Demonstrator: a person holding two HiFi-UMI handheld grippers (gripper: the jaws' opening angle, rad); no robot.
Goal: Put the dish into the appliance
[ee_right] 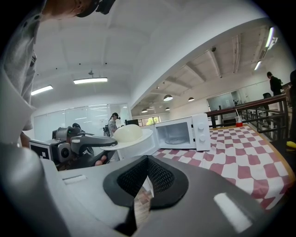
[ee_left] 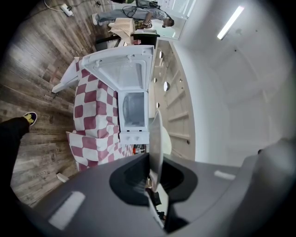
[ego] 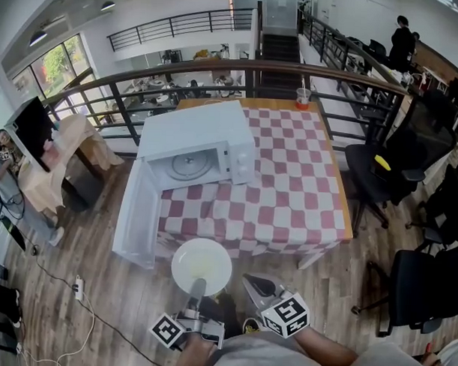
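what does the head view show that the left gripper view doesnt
Only the head view: the right gripper, shut and empty, and the plate's full round face from above.
Only the left gripper view: that plate edge-on, its rim clamped by the left gripper, with white ceiling behind.
Both: the plate, the open microwave and the checkered cloth.

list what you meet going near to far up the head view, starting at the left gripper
left gripper, shut on the dish's near rim → dish → open microwave → red cup → railing
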